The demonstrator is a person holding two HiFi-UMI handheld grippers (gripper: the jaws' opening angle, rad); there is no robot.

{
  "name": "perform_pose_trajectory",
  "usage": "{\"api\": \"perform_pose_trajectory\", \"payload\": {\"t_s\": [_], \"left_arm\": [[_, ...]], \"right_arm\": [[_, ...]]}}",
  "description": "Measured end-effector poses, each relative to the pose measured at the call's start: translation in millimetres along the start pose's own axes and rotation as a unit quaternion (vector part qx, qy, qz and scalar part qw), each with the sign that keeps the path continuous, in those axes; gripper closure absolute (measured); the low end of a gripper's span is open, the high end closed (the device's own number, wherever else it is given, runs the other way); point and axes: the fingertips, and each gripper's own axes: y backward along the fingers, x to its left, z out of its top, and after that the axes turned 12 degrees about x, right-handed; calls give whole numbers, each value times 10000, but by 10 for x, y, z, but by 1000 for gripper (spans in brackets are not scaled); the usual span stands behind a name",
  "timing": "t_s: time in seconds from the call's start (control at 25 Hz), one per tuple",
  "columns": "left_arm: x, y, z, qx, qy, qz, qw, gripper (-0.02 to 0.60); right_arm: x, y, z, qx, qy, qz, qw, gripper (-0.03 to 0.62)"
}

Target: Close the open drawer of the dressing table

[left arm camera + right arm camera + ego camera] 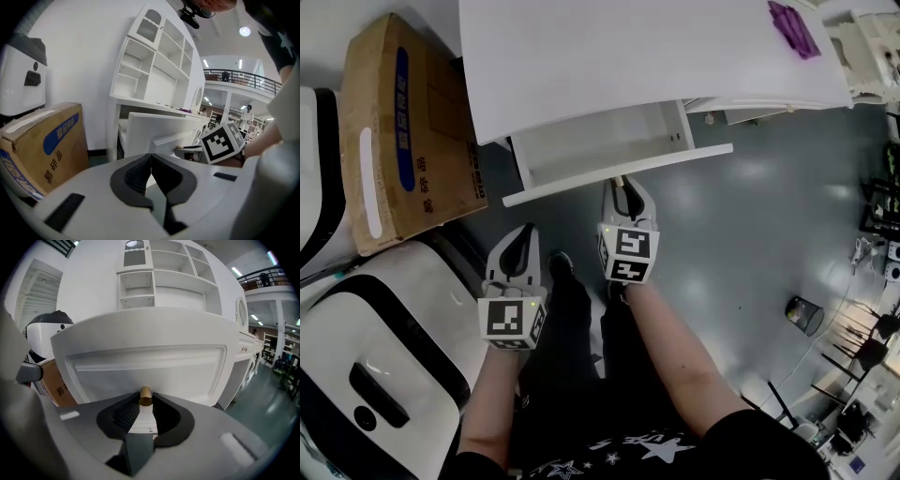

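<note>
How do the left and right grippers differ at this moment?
The left gripper has its jaws together on nothing; the right gripper has them closed on the gold knob. The left gripper hangs short of the drawer front; the right gripper is at it. Both point toward the dressing table.

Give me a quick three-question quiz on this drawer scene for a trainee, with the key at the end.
1. Multiple choice: what sits between the jaws of the right gripper?
A) the drawer's brass knob
B) the tabletop's edge
C) nothing
2. True or false: the left gripper has its jaws together with nothing between them.
3. Fill in: the drawer of the dressing table stands ___.

Key:
1. A. The jaw tips are on the knob at the drawer's front.
2. True. It hangs back from the drawer, empty.
3. Open. It is pulled out from under the tabletop.
</note>
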Motion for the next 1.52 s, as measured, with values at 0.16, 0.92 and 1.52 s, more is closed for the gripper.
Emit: {"api": "perform_pose_trajectory", "payload": {"t_s": [0.16, 0.92, 1.52], "left_arm": [[30, -87, 73, -30, -39, -77, 10000, 572], [193, -176, 103, -29, 26, -156, 9999, 572], [305, -185, 153, -80, 64, -94, 9999, 572]], "right_arm": [[4, -125, 148, -43, 21, -9, 10000, 507], [24, -533, 564, -108, -13, -79, 9999, 507], [32, -692, 753, -202, 91, -125, 9997, 507]]}}
